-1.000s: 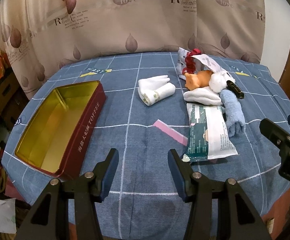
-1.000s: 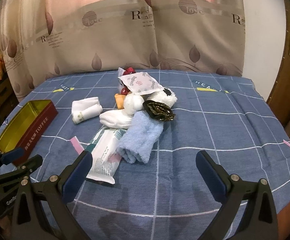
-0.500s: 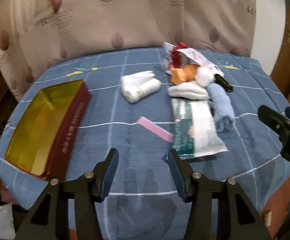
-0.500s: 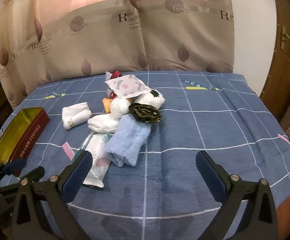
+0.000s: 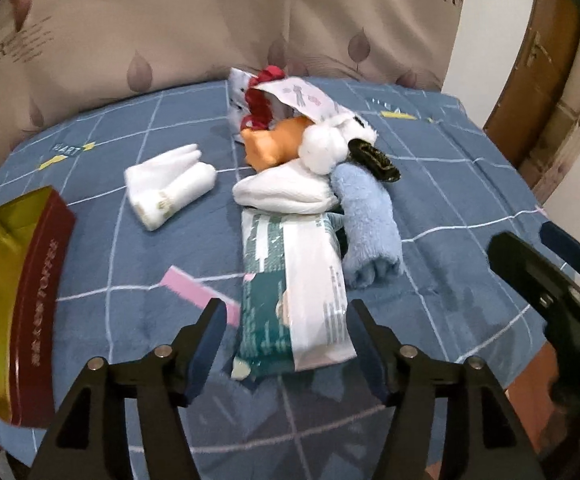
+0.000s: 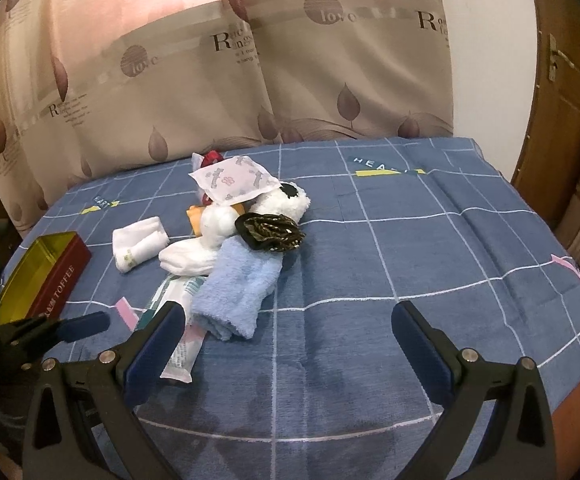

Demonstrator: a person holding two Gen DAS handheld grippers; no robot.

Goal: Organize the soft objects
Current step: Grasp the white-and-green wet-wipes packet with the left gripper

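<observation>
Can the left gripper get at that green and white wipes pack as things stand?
Probably yes. The left gripper is open, its jaws having just widened, and the wipes pack lies straight ahead with its near end between the fingertips. Only its far end is tucked under the white sock.

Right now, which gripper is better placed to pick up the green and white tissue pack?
Left. The left gripper has just been opening, its jaws straddling the near end of the tissue pack without pressing it. The right gripper stands open over bare blanket beside the pile.
</observation>
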